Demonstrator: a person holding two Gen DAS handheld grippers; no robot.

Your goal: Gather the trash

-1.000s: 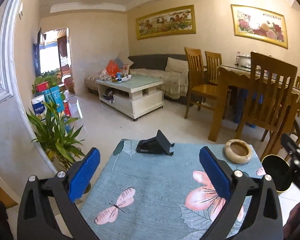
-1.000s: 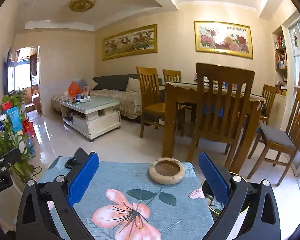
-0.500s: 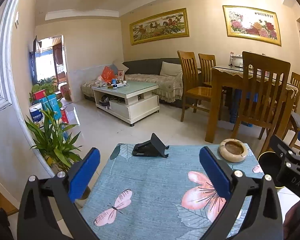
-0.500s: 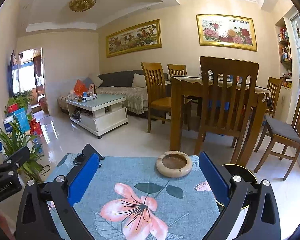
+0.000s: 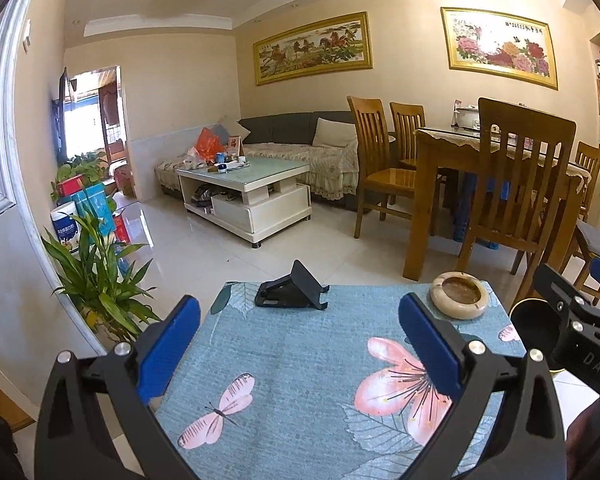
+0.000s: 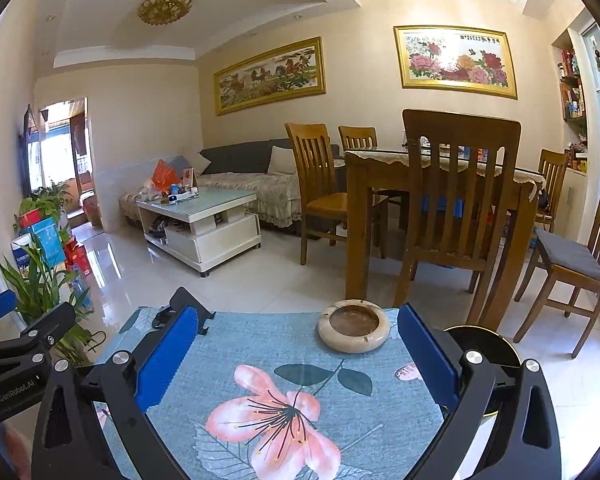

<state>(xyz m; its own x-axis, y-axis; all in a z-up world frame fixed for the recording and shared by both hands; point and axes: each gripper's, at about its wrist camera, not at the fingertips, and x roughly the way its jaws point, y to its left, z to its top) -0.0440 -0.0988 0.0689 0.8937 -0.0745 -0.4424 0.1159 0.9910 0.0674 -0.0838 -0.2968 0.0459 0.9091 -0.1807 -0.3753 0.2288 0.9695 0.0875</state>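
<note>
Sitting on floral cloth (image 6: 300, 364): round cream ashtray (image 6: 353, 325), brown bowl; both grippers' fingers spread, empty.

The left hand-held gripper (image 5: 299, 336) has a matte black frame that forks into two angled arms, each with a long triangular cut-out near its base. Each arm carries a flat, rectangular blue pad (image 5: 168, 350) on its inner face. Round silver screw heads (image 5: 123, 348) sit on the upper joints, two to a side. The right hand-held gripper (image 6: 298, 354) is built the same way: black forked frame, blue pads with a finely ribbed edge (image 6: 167, 358), and silver screws (image 6: 473, 357). Seen from the side in the other camera, the left unit's black body bears white lettering "GenRobot.AI", and the right unit's body shows the white letters "DAS".
</note>
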